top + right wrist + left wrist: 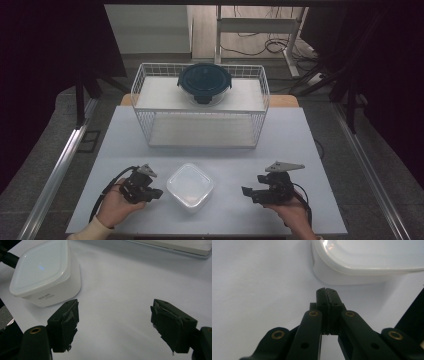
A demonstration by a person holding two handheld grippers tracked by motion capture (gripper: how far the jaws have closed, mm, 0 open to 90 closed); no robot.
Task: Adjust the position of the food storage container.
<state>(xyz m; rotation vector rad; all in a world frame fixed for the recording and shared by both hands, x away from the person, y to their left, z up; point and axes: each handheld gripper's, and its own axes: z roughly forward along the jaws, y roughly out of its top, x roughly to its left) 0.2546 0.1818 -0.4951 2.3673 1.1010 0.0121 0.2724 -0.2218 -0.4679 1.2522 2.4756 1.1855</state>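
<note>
White lidded box (190, 186) is set on the table (300, 150) between both grippers, nearer the left gripper (156, 193) (jaws shut, empty); the right gripper (245, 191) is held wide open, empty.

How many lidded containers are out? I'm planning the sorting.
2: a white square container on the table between the grippers, and a dark round container on the wire rack's top shelf.

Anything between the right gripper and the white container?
Nothing: bare table separates the open right gripper from the white container in the right gripper view.
</note>
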